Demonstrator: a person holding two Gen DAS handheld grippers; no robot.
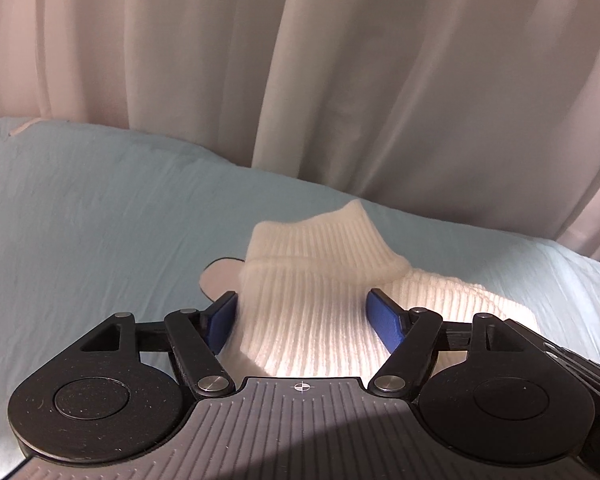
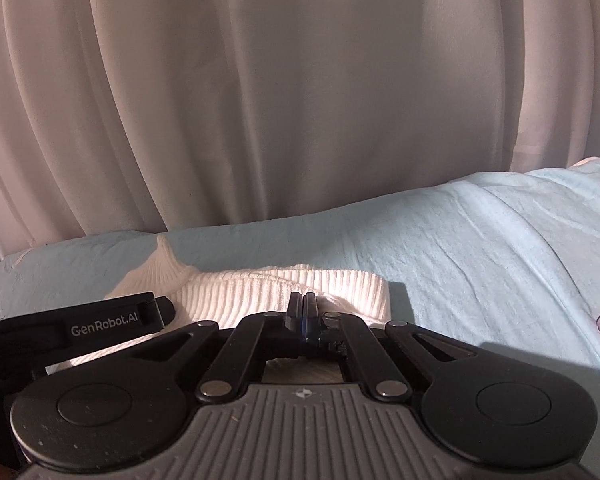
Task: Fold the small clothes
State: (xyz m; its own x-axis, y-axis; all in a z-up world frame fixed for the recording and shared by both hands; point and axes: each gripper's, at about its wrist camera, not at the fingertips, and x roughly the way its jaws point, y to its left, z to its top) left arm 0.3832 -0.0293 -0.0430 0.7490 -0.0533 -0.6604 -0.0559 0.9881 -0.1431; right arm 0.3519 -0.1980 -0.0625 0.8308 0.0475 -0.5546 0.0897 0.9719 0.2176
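White sock (image 1: 312, 312) lies on blue sheet (image 1: 80, 220).

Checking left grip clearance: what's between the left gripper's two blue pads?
White ribbed sock on the blue sheet; left gripper open around it, left wrist view.

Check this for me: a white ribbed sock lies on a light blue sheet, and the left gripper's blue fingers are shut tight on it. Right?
Not quite. The left gripper is open, its fingers spread either side of the white ribbed sock, as the left wrist view shows. The sock does lie on the light blue sheet.

Pale curtain (image 1: 340, 60) behind; light-blue sheet (image 1: 80, 220) below.
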